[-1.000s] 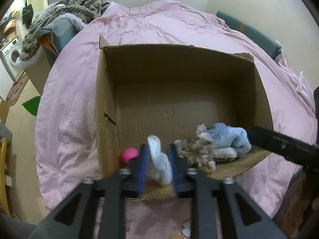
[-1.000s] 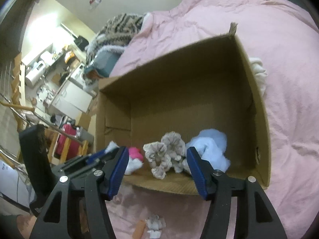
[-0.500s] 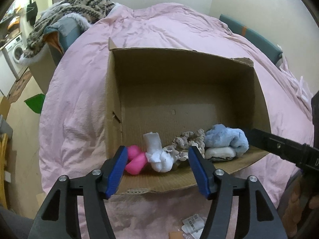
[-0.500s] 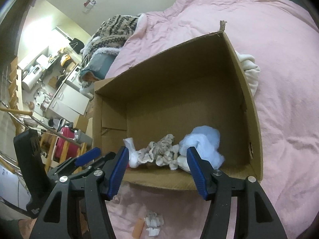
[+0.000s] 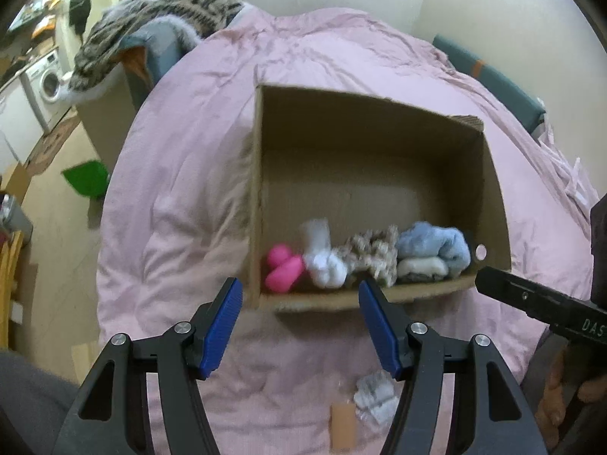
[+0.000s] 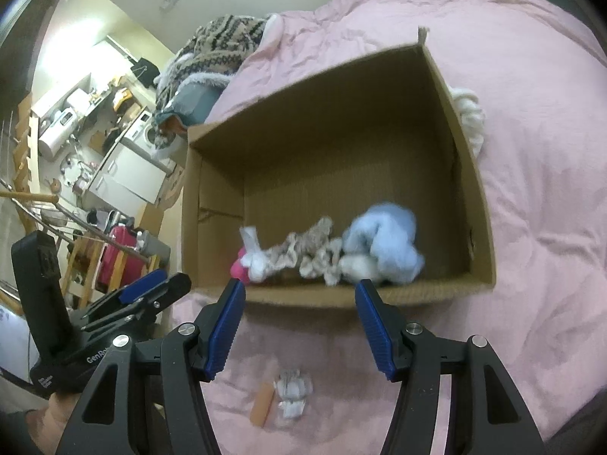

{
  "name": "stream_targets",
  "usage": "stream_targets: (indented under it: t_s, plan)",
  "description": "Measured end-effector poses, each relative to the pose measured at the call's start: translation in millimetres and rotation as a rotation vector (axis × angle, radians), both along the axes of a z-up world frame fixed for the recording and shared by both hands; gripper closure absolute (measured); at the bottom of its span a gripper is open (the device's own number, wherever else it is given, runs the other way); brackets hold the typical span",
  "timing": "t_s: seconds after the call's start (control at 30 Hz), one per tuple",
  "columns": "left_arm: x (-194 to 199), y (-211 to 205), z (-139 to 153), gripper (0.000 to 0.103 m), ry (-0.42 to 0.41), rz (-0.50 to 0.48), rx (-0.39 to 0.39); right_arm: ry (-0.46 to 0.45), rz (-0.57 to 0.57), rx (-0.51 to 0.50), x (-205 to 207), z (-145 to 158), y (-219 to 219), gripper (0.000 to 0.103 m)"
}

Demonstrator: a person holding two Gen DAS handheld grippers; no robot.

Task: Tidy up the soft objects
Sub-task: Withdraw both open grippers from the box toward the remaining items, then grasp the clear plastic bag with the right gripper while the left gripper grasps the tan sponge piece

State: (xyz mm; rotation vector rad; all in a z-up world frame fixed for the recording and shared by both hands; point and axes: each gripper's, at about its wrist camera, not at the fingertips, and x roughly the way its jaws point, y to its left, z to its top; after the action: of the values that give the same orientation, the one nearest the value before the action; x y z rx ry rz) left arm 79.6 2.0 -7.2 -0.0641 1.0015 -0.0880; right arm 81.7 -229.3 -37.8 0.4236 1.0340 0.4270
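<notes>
Soft objects sit in a row along the near wall of the cardboard box (image 5: pixel 489 174), inside on its floor: pink item (image 5: pixel 282 267) at left end, white rolled sock (image 5: pixel 322 258) touching it, patterned beige/white fabric piece (image 5: pixel 373 252) in the middle, light blue fluffy cloth (image 5: pixel 434 244) at right w/ a whitish roll (image 5: pixel 421 269) tucked under its front. Same row in right wrist view: pink (image 6: pixel 238 267) mostly hidden behind white sock (image 6: pixel 254 256), patterned piece (image 6: pixel 311 248), blue cloth (image 6: pixel 383 244). Rest of box floor bare.

Box lies on a pink duvet (image 5: pixel 182 174) covering the bed. One more cream fuzzy item (image 6: pixel 468 113) lies on the duvet just outside the box's right wall.

Left gripper (image 5: pixel 297 290) hovers just in front of box's near wall, fingers spread wide, nothing between them. Right gripper (image 6: pixel 299 288) likewise, wide apart, empty, in front of near wall.

On duvet near the grippers: crumpled white wrapper (image 6: pixel 292 392) and small orange strip (image 6: pixel 262 404) beside it. Striped knit blanket (image 5: pixel 159 11) heaped at bed's far left. Washing machine (image 5: pixel 45 83) and green dustpan-like thing (image 5: pixel 85 180) on floor side, left.
</notes>
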Motion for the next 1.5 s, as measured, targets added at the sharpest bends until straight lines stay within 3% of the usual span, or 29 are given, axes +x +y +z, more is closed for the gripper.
stream_targets:
  t_s: [0.1, 0.37, 0.6, 0.9, 0.93, 1.0, 1.03, 1.3, 1.5]
  plan:
    - [-11.2, 5.1, -2.8, 0.042, 0.025, 0.018, -0.013, 0.049, 0.024, -0.012, -6.0, -8.4, 7.5, 0.04]
    - [-34.0, 7.4, -3.4, 0.042, 0.038, 0.045, 0.016, 0.167, 0.103, -0.177, -24.4, -39.2, 38.9, 0.04]
    - [-33.2, 16.7, -10.8, 0.042, 0.069, 0.099, 0.001, 0.316, 0.257, -0.158, -30.2, -76.9, 72.1, 0.04]
    - [-24.5, 14.5, -24.6, 0.042, 0.106, 0.123, -0.014, 0.3, 0.346, -0.296, -32.9, -98.5, 102.5, 0.041]
    - [-24.2, 13.2, -24.7, 0.042, 0.107, 0.118, -0.015, 0.292, 0.353, -0.31, -33.7, -98.3, 103.9, 0.045]
    - [-23.9, 10.8, -24.7, 0.042, 0.104, 0.11, -0.015, 0.27, 0.37, -0.346, -34.7, -98.5, 106.7, 0.07]
    - [-23.8, 9.6, -24.9, 0.042, 0.103, 0.107, -0.014, 0.268, 0.371, -0.351, -35.1, -98.1, 106.4, 0.07]
    - [-25.3, 6.4, -30.3, 0.042, 0.132, 0.092, -0.003, 0.247, 0.292, -0.305, -28.3, -80.1, 82.2, 0.077]
    - [-26.6, -4.3, -55.9, 0.044, 0.261, 0.035, -0.024, 0.225, 0.169, -0.266, -28.2, -57.8, 48.6, 0.077]
